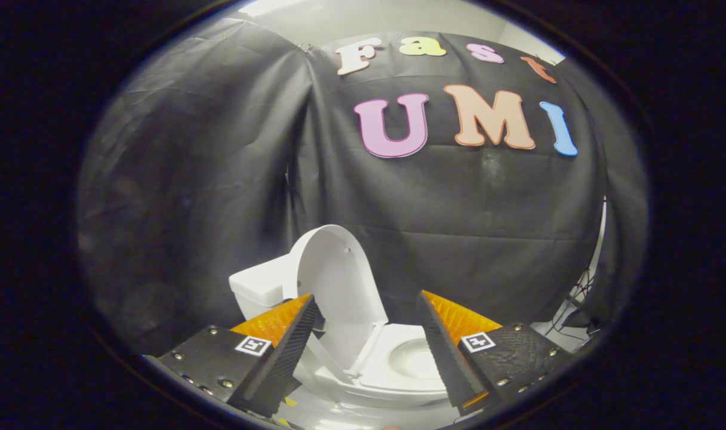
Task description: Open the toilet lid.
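Toilet white, w/ lid raised upright, leaning back toward tank; seat down, bowl exposed. It sits just ahead of gripper, seen between its fingers. Fingers spread wide, holding nothing. Black cloth wall behind.

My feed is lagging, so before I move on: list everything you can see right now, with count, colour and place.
toilet: one, white, beyond the fingers, seat down.
toilet lid: one, white, raised upright against the tank, just beyond one finger.
tank: one, white, behind the lid.
cloth wall: one, black, behind the toilet.
cables: a few, dark, by the cloth's far edge.
floor: pale, under the toilet.
gripper: one, fingers apart, holding nothing, toilet seen between them.
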Available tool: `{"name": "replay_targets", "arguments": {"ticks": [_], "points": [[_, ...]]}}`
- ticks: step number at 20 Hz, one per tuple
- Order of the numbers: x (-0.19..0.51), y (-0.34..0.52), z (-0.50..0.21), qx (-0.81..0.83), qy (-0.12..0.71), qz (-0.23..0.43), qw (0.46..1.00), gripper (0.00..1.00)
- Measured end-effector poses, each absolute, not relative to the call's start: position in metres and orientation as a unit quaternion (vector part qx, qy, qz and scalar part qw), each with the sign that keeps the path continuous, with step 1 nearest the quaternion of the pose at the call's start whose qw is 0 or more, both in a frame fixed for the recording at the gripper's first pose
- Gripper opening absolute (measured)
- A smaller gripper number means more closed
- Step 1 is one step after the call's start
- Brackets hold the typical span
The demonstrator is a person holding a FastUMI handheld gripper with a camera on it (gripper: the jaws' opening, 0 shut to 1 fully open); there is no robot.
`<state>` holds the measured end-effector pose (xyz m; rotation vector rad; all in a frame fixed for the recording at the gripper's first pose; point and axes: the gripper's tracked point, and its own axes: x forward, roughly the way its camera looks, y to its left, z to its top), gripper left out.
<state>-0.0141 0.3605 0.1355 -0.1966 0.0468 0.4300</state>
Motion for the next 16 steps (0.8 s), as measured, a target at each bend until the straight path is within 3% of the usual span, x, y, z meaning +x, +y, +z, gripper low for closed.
{"name": "replay_targets", "arguments": {"ticks": [16], "points": [[0.000, 0.240, 0.153, -0.086, 0.012, 0.146, 0.985, 1.00]]}}
